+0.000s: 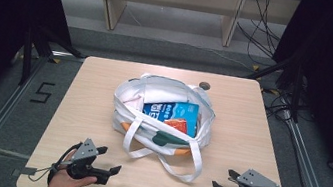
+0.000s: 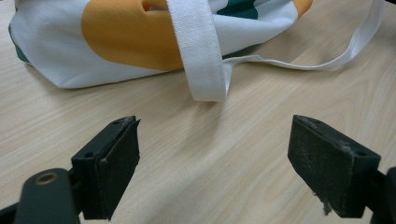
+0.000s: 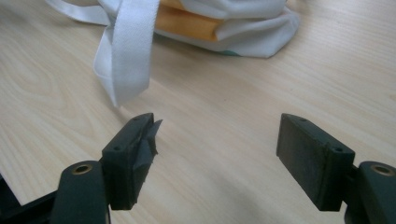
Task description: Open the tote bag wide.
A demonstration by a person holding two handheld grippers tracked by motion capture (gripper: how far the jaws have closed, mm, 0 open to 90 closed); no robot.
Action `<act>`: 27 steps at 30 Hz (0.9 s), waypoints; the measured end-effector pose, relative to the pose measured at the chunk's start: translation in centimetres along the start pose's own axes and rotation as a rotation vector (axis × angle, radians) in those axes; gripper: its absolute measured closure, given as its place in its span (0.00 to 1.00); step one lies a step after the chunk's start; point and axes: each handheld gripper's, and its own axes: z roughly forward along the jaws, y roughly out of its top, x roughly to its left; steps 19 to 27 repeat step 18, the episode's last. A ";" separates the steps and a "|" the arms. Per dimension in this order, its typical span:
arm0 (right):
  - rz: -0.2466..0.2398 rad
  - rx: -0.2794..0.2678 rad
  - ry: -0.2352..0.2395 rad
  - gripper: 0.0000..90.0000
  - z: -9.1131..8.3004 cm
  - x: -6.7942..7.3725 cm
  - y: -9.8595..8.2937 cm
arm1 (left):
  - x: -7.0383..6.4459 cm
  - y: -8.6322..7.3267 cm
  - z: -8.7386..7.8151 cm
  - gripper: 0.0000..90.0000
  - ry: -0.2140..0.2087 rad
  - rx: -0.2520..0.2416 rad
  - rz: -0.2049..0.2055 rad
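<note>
**A:** From the high view, where did you have things?

**B:** You had one tote bag [image 1: 160, 118] lying mid-desk [image 1: 248, 137], mouth open, with one blue packet [image 1: 171, 113] showing inside. It had two white straps [image 1: 175, 168] trailing toward you. Your left hand-held gripper [image 1: 105, 161] and right hand-held gripper [image 1: 222, 181] sat near the desk's front edge, well apart from the bag, one at each corner.

**A:** And the left gripper view?

**B:** Your jaws stood wide apart with nothing between them. The bag's orange patch [image 2: 135, 39] and a flat strap [image 2: 198, 56] lay just ahead. That cloth looked soft and limp, so I judged it would sag and fold when lifted.

**A:** The right gripper view?

**B:** Again your jaws were spread wide and empty, over bare desk. A strap loop [image 3: 123, 60] hung near the left jaw. I'd have pinched the straps: thin, flat, not slippery. The contents seemed light, though the packet could shift.
</note>
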 end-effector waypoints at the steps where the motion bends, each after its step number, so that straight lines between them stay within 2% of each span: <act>1: 0.030 0.007 -0.003 0.33 -0.1 0.3 -0.1 | 0.0 0.0 0.0 0.18 0.000 0.000 0.003; 2: 0.020 0.010 -0.003 0.33 -0.2 0.3 -0.2 | 0.0 0.0 0.0 0.18 -0.003 0.000 -0.005; 3: 0.003 0.005 0.002 0.33 -0.2 0.1 -0.3 | 0.0 0.0 0.0 0.18 -0.002 0.002 0.009; 4: -0.003 0.000 -0.002 0.33 -0.2 0.1 -0.4 | 0.1 0.0 0.0 0.18 -0.003 -0.001 0.012; 5: 0.012 0.008 -0.001 0.33 -0.3 0.2 -0.5 | 0.1 0.0 0.0 0.18 -0.001 0.003 0.013; 6: -0.007 0.001 -0.004 0.33 -0.3 0.1 -0.6 | 0.1 0.0 0.1 0.18 0.000 0.009 0.006; 7: 0.033 0.012 0.013 0.33 -0.3 0.4 -0.7 | 0.1 -0.1 0.1 0.18 -0.003 0.008 -0.005; 9: 0.018 0.014 0.005 0.33 -0.3 0.3 -0.9 | 0.2 0.0 0.1 0.18 0.005 0.010 0.017; 10: 0.014 0.018 0.018 0.33 -0.3 0.2 -1.0 | 0.2 0.0 0.2 0.18 0.003 0.001 0.014; 11: -0.010 0.018 0.007 0.33 -0.3 0.1 -1.0 | 0.2 0.0 0.1 0.18 0.006 0.007 0.016; 14: 0.032 0.025 0.012 0.33 -0.3 0.5 -1.1 | 0.2 -0.1 0.2 0.18 0.005 0.012 -0.004; 15: 0.031 0.032 0.016 0.33 -0.3 0.5 -1.1 | 0.3 -0.1 0.2 0.18 0.004 0.011 0.006; 16: -0.010 0.019 0.013 0.33 -0.2 0.3 -1.1 | 0.4 0.0 0.2 0.18 0.006 0.018 0.022; 18: -0.008 0.030 0.012 0.33 -0.2 0.3 -1.2 | 0.3 -0.1 0.3 0.18 0.006 0.009 0.007; 27: -0.008 0.030 0.012 0.33 -0.2 0.3 -1.2 | 0.3 -0.1 0.3 0.18 0.006 0.009 0.007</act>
